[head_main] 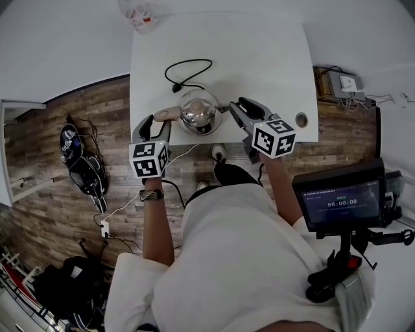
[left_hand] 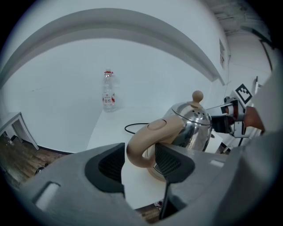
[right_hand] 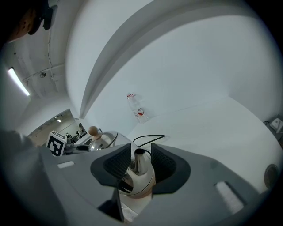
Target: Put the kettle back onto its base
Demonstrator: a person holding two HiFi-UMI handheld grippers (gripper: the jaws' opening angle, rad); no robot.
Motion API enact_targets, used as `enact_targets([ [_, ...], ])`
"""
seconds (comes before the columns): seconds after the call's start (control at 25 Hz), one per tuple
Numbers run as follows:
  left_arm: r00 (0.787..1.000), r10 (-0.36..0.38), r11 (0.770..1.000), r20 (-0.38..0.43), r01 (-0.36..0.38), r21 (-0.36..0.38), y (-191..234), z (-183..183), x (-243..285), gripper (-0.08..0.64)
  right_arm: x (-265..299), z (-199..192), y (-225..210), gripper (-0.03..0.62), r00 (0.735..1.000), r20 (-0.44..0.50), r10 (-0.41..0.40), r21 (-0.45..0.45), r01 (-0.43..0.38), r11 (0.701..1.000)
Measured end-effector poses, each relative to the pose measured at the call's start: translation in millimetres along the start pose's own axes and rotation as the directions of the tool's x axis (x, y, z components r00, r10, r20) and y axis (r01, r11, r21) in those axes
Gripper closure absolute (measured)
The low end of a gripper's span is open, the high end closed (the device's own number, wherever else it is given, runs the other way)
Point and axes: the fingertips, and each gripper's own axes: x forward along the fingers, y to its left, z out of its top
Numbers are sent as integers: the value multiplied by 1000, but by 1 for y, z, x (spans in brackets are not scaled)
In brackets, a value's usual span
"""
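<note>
A shiny steel kettle [head_main: 200,111] with a tan handle [head_main: 167,115] stands near the front edge of the white table [head_main: 272,65]. A tan ring shows under its body [left_hand: 152,170]; I cannot tell whether that is the base. My left gripper [head_main: 154,126] is at the handle [left_hand: 146,143], whose loop lies between the open jaws [left_hand: 139,163] without being pressed. My right gripper [head_main: 238,107] is on the kettle's other side. The spout [right_hand: 139,165] stands between its jaws [right_hand: 140,160] with a gap on each side. A wooden knob [left_hand: 197,95] tops the lid.
A black cord [head_main: 188,71] loops on the table behind the kettle. A plastic bottle [head_main: 137,14] stands at the far edge. A round hole [head_main: 301,119] sits at the table's front right corner. A screen on a stand [head_main: 340,201] is at my right, cables on the wooden floor at left.
</note>
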Motion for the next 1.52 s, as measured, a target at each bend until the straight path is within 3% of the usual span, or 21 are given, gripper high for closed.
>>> enact_targets([
  [0.36, 999, -7, 1000, 43, 6, 26, 2, 9, -29, 351, -20, 9, 8, 462, 998, 49, -48, -36, 50, 998],
  [0.56, 992, -6, 996, 129, -6, 90, -9, 33, -74, 357, -63, 22, 35, 480, 986, 136, -92, -114, 108, 988],
  [0.64, 985, -23, 993, 170, 4, 114, -20, 47, -92, 404, -86, 34, 50, 500, 980, 175, -94, -152, 121, 981],
  [0.88, 959, -119, 980, 259, 71, 188, -47, 91, -112, 484, -111, 71, 78, 561, 963, 261, -74, -239, 139, 961],
  [1.2, 900, -222, 955, 375, 123, 269, -81, 150, -133, 554, -132, 120, 98, 589, 925, 379, -35, -256, 141, 956],
  [1.52, 861, -254, 925, 441, 83, 372, -103, 188, -157, 554, -146, 153, 113, 591, 886, 463, -19, -286, 170, 943],
])
